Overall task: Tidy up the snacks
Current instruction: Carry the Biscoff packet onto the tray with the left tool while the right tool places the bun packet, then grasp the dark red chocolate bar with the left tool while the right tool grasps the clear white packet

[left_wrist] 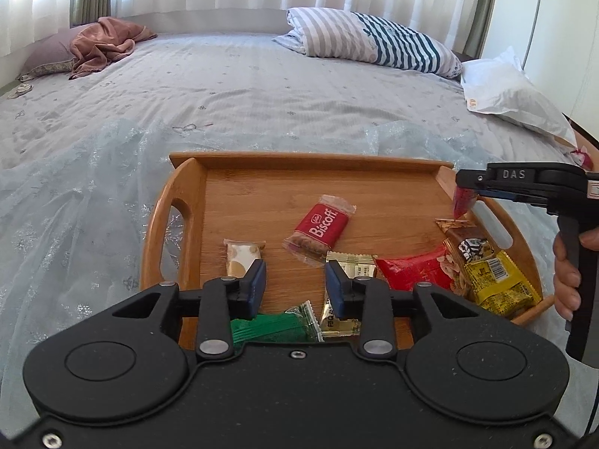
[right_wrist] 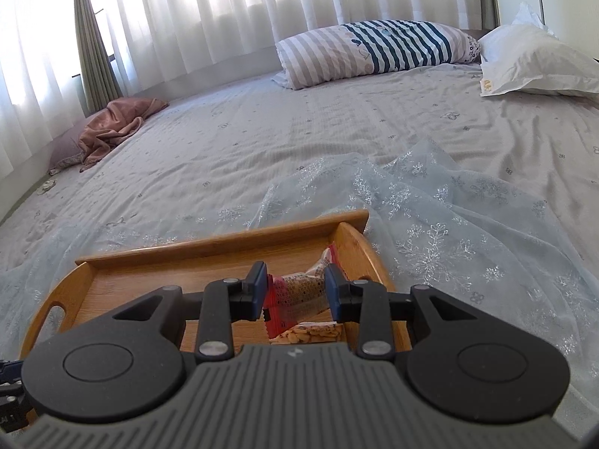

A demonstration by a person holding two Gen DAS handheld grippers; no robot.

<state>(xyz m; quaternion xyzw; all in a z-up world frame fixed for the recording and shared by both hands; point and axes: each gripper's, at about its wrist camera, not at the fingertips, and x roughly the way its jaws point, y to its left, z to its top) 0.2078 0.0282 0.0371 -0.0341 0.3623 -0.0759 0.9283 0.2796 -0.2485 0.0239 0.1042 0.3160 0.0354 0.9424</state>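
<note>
A wooden tray (left_wrist: 262, 187) lies on the bed with several snack packets in it: a red Biscoff (left_wrist: 322, 228), a white nougat bar (left_wrist: 239, 258), a gold packet (left_wrist: 352, 265), a red bag (left_wrist: 411, 269), a yellow packet (left_wrist: 498, 284) and a green packet (left_wrist: 277, 325). My left gripper (left_wrist: 295, 280) hovers over the tray's near side, open, with bare wood between its fingers. My right gripper (right_wrist: 295, 292) is shut on a pink-red snack packet (right_wrist: 299, 292) over the tray's right end (right_wrist: 352, 239). In the left wrist view the right gripper (left_wrist: 464, 196) comes in from the right.
The tray sits on sheer blue snowflake fabric (right_wrist: 430, 232) spread over the grey bedsheet. A striped pillow (left_wrist: 378, 41), a white pillow (left_wrist: 513, 93) and a crumpled pink cloth (left_wrist: 105, 41) lie at the far side. A hand (left_wrist: 569, 273) holds the right gripper's handle.
</note>
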